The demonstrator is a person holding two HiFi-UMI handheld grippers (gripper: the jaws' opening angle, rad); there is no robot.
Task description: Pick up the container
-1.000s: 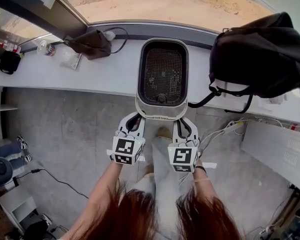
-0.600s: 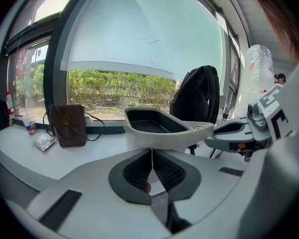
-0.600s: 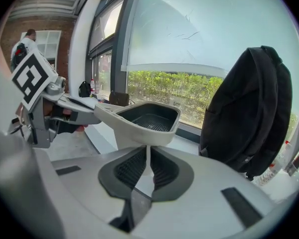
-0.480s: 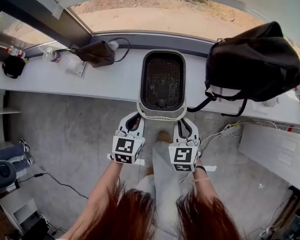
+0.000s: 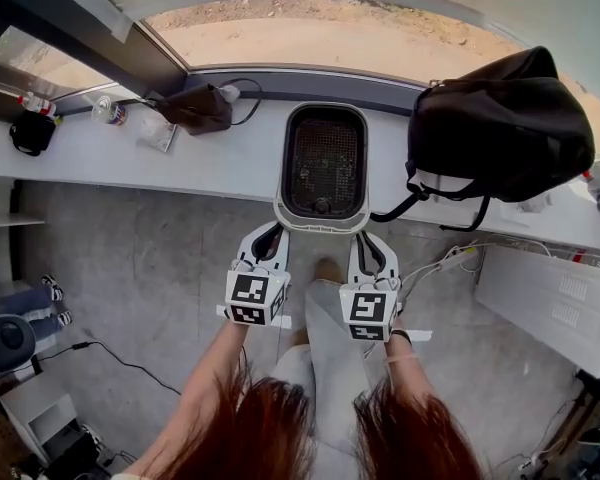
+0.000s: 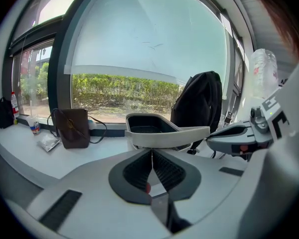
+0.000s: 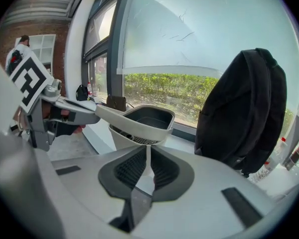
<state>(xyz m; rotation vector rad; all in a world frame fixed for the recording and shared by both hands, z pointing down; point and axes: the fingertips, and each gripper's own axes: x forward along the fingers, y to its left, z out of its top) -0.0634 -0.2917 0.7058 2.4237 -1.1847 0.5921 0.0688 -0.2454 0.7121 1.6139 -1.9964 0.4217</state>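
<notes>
Upper right of head view: black backpack (image 5: 500,123) on white ledge (image 5: 230,163). Centre: white container (image 5: 324,220) over ledge's near edge; dark mesh inside, small round knob at near end. Near rim pinched by left gripper (image 5: 277,230) and right gripper (image 5: 365,236), jaws clamped nearly together. Upper left: brown bag (image 5: 195,108).
</notes>
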